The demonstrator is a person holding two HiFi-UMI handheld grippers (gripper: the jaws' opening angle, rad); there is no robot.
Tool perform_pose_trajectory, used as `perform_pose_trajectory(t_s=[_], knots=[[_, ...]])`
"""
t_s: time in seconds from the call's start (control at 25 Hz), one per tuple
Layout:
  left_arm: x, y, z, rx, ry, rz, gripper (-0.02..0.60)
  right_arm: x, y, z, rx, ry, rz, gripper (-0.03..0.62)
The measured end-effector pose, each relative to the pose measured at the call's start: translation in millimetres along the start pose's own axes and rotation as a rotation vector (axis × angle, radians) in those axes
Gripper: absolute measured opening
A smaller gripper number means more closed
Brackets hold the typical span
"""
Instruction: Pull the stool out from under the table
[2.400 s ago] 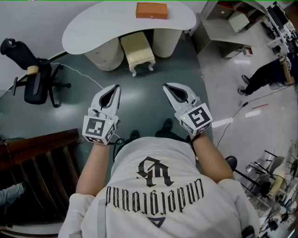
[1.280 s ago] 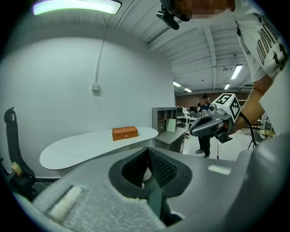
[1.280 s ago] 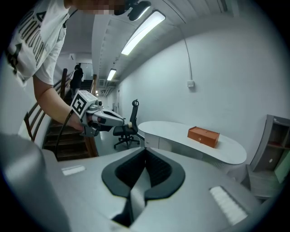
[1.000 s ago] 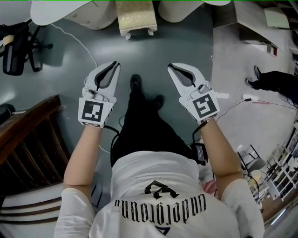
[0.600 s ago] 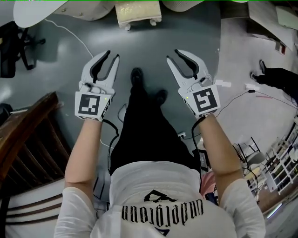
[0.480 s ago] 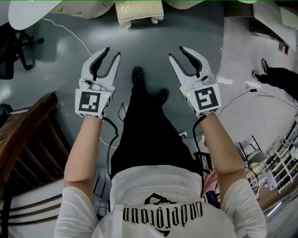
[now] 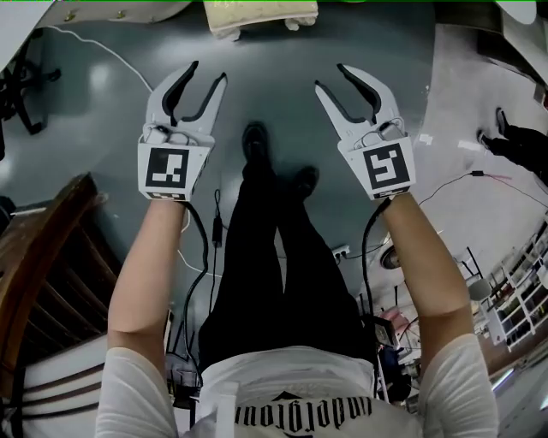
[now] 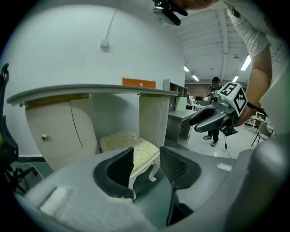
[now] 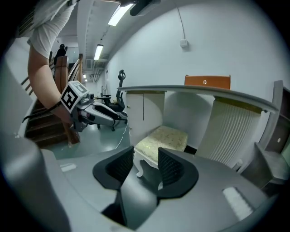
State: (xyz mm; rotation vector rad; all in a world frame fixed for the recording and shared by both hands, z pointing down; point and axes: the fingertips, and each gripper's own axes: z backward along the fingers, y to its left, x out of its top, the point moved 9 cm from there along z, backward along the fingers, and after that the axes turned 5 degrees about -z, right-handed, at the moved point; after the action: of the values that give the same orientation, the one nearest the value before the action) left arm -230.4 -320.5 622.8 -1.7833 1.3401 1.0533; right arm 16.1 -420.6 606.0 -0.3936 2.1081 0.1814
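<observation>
Now the person stands closer: the cream upholstered stool with carved white legs [image 7: 259, 15], which a moment ago lay further up the floor, sits at the top edge of the head view, just ahead of both grippers. It is tucked under the white curved worktop [image 8: 90, 89], between its two pedestals, and a flat orange box [image 8: 138, 82] lies on top. The left gripper [image 7: 208, 73], upper left of centre, and the right gripper [image 7: 330, 77], upper right of centre, were pressed together a second back. The jaws of both are now opening, already spread partway, and pinch nothing. In each gripper view the stool shows through the gap, well apart from the pads. That reads as readiness for a grasp: the approach is nearly done, the pull not begun. Next, I judge, each gripper must reach a side of the seat rim and close before dragging the stool back over the dark grey-green floor [image 7: 274, 103]
</observation>
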Motion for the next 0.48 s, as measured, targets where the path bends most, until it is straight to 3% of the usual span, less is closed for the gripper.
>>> perform_pose_trajectory(t_s=[0.32,0.48], knots=[[-98.5,26.2,-75.3,0.052,0.079,0.088,0.206,-86.6,-27.6,-72.7,-0.054,0.008,-0.059,0.173],[-130.7,31.1,-113.6,0.054,0.094,0.043,0.233,-116.0,-44.5,-114.3,-0.05,0.01,-0.05,0.18]])
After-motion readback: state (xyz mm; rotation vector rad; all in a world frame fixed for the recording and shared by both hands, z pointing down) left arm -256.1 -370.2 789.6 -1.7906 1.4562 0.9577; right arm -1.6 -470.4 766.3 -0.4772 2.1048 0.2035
